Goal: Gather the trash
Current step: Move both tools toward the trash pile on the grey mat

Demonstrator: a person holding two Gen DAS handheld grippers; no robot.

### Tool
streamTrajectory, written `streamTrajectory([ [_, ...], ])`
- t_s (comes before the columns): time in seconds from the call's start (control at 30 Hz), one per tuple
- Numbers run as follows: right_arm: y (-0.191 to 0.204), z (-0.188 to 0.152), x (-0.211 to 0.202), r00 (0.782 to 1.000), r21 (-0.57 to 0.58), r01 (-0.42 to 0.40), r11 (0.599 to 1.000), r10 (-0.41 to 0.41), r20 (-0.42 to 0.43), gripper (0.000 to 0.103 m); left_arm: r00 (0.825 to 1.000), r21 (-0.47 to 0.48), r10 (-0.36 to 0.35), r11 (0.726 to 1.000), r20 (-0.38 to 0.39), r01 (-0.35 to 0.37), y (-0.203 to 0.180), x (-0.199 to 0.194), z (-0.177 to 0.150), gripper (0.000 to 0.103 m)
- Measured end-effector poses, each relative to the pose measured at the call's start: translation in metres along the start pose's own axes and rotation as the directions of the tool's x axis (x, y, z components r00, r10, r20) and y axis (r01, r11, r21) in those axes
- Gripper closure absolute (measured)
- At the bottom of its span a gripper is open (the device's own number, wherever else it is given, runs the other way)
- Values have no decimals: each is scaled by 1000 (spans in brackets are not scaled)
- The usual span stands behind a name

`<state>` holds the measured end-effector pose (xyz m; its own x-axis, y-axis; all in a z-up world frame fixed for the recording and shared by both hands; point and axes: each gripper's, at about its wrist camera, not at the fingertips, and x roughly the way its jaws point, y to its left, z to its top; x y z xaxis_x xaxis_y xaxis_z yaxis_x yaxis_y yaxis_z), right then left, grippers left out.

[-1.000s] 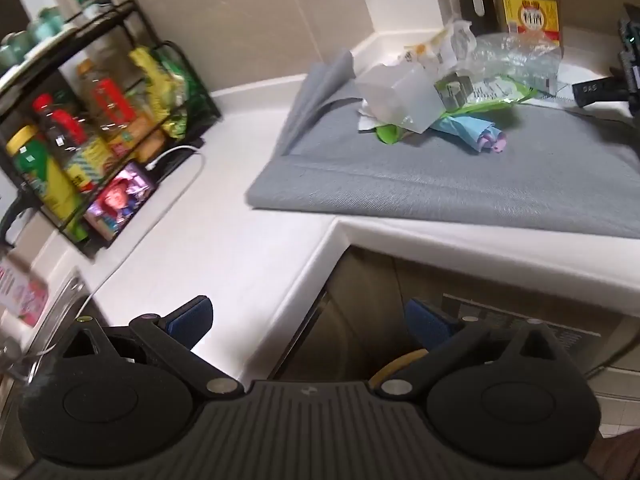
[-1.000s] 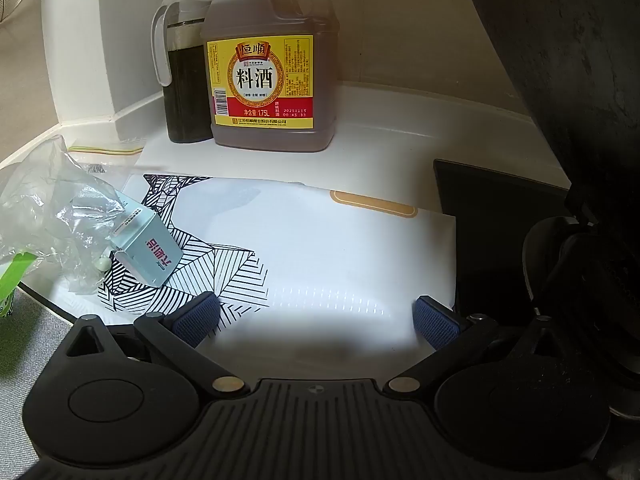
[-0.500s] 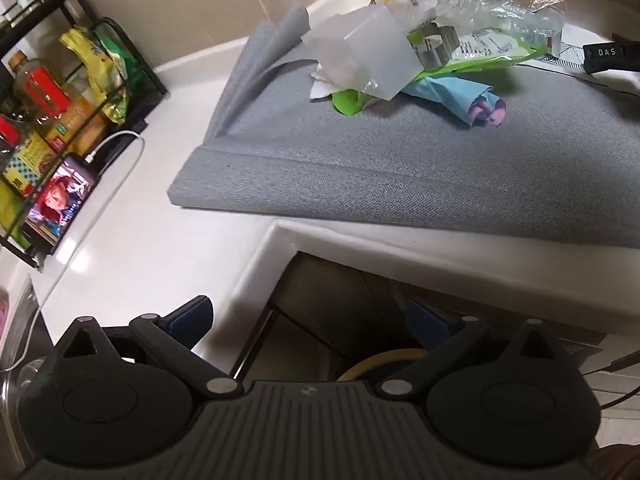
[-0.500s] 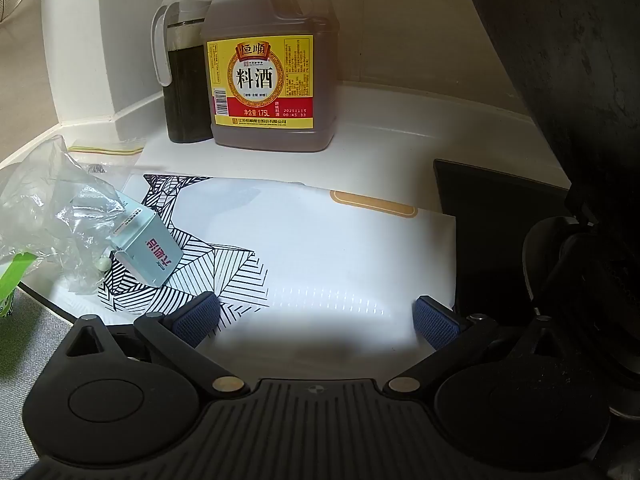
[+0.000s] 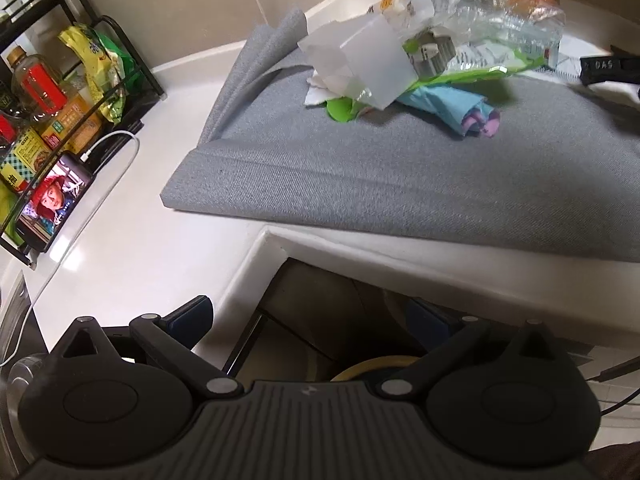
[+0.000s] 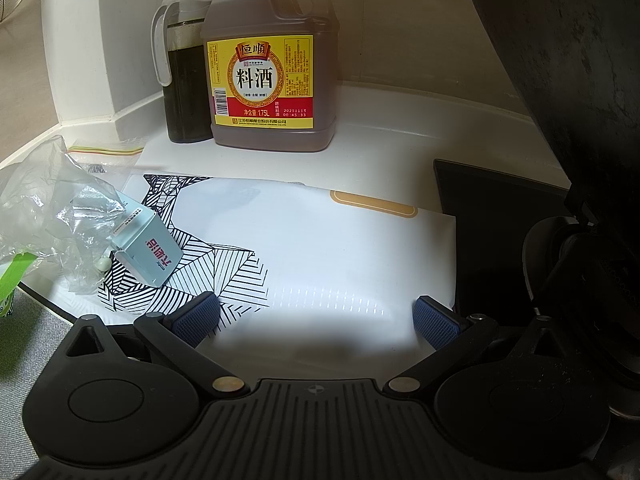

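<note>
The left gripper [image 5: 310,314] has its jaws spread wide and empty, hanging off the table [image 5: 132,248] edge above the dark gap below it. The right gripper [image 6: 316,314] is likewise released, jaws apart over a white patterned sheet [image 6: 320,248], gripping nothing.

The trash pile [image 5: 432,60] sits well ahead of the left jaws, on the far part of a grey cloth [image 5: 380,168]: a translucent plastic piece [image 5: 372,64], a green wrapper [image 5: 472,74], crumpled clear film [image 5: 508,12] and a rolled blue-and-pink paper [image 5: 460,114], all overlapping. From the right, a small blue carton [image 6: 148,254] lies tilted against clear plastic [image 6: 52,196], just beside the left jaw.

The likely trouble is the loose stack: pinching one thin layer would probably drag or scatter the rest, and the film may slip free. A low pinch could also catch the cloth and pull it. On the right, a wide sweep risks knocking the cooking wine jug [image 6: 268,68] or the dark oil jug [image 6: 180,68] behind.
</note>
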<state>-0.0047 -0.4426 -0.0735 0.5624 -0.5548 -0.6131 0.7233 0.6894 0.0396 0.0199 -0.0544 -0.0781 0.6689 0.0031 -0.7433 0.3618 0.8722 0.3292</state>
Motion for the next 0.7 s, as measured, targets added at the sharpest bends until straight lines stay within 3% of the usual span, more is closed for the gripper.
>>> streamTrajectory([
  [0.33,0,0,0,1000,0,-1,1000,1,0,0,994,-33,-54,998,98,58,-1,-38,24,0],
  [0.47,0,0,0,1000,0,-1,1000,1,0,0,985,-11,-99,995,144,102,18,-60,12,0],
  [0.7,0,0,0,1000,0,-1,1000,1,0,0,979,-23,-108,993,175,114,31,-89,-7,0],
])
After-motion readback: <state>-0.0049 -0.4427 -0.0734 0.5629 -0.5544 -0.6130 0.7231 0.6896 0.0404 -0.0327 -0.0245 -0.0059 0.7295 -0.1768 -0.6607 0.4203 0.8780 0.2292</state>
